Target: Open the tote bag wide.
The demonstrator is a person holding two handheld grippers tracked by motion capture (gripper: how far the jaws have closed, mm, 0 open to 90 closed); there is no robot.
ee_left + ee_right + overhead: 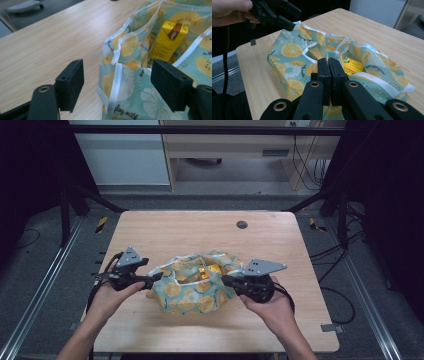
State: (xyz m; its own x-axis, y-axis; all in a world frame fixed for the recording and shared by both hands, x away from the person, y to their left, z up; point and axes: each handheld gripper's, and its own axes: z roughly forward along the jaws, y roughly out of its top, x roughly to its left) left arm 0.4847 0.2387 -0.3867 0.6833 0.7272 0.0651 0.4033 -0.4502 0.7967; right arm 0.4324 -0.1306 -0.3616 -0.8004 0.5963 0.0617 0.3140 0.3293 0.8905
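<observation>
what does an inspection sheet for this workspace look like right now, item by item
surface: light wooden table, round cable port near the far edge
job's things: lemon-print bag open at mid-table; yellow carton inside
clutter: nothing seen
grippers: left gripper open, bag rim between its jaws, pads not pressing; right gripper shut on the bag's rim
cables: black cable trails from the left gripper; more cables on the floor at right
surroundings: dark frame posts, grey floor, wooden furniture beyond
</observation>
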